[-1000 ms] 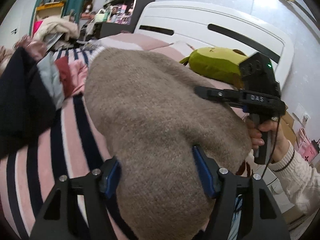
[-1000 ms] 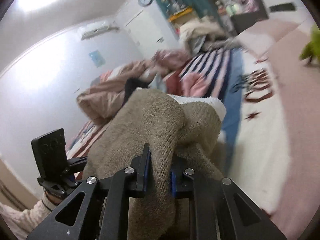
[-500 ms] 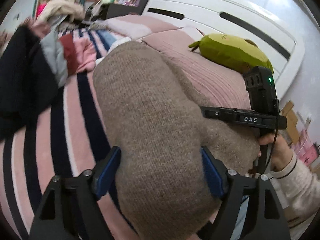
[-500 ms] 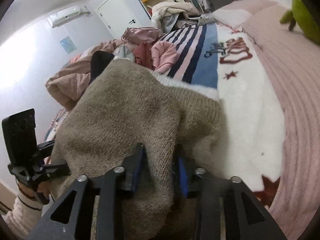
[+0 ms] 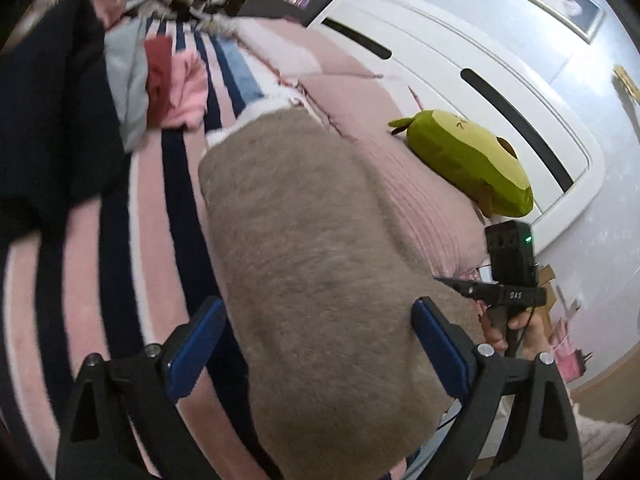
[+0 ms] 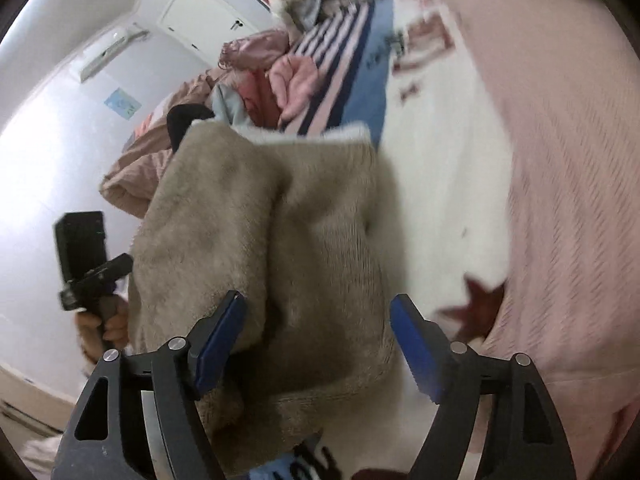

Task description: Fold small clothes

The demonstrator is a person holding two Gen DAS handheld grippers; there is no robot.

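A brown knitted garment with a white inner lining lies folded on the striped bed. It also shows in the right wrist view, doubled over with a crease down its middle. My left gripper is open, its blue-padded jaws wide apart on either side of the garment's near end. My right gripper is open too, jaws apart over the garment's near edge. Each gripper shows in the other's view: the right one beside the garment, the left one at its far side.
A pile of clothes, dark, grey, red and pink, lies on the striped cover. A green plush toy rests on the pink quilt by the white headboard. A white blanket lies beside the garment.
My right gripper was shut on a fold of the brown garment; it has opened and let go. My left gripper's jaws have spread wider. The garment has settled lower onto the bed.
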